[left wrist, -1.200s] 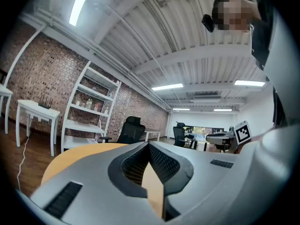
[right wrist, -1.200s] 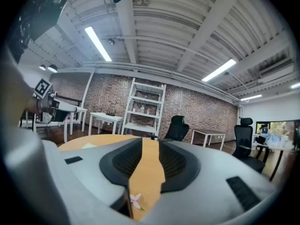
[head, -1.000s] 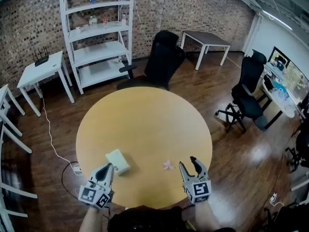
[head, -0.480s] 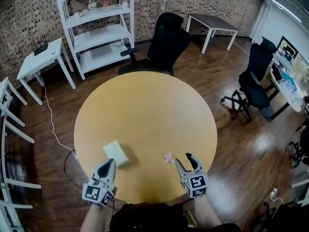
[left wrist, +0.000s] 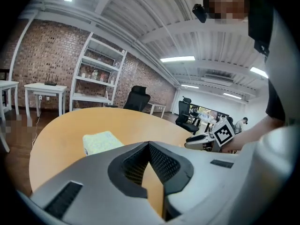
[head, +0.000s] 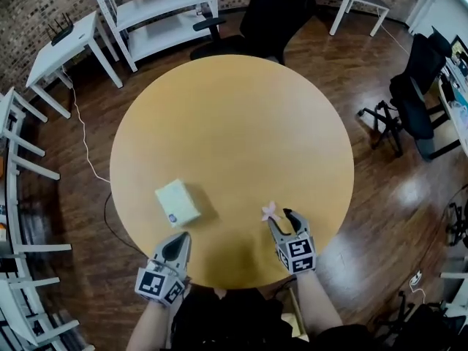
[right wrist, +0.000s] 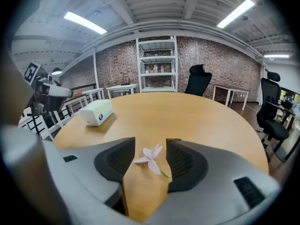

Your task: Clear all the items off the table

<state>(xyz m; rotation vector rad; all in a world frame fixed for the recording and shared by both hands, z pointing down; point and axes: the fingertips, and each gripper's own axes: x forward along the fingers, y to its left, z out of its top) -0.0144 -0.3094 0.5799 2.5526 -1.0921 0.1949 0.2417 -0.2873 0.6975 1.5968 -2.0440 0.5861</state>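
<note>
A small pink paper flower (head: 270,211) lies on the round wooden table (head: 234,123) near its front right edge. My right gripper (head: 280,219) is open just behind it. In the right gripper view the flower (right wrist: 150,157) lies on the table between the spread jaws of that gripper (right wrist: 152,144), and neither pad touches it. A pale green box (head: 178,202) sits at front left; it also shows in both gripper views, box (left wrist: 100,142) and box (right wrist: 96,111). My left gripper (head: 180,238) hovers just short of it, its tips together and nothing in them (left wrist: 149,144).
Black office chairs (head: 272,13) stand behind the table and one more chair (head: 417,93) at the right. White shelving (head: 157,9) and a white side table (head: 62,42) are at the back left. A cable (head: 82,141) runs over the wooden floor at left.
Both grippers have come down towards the table top. The right one has moved forward until the flower lies between its jaws. The box and the flower have stayed put.
</note>
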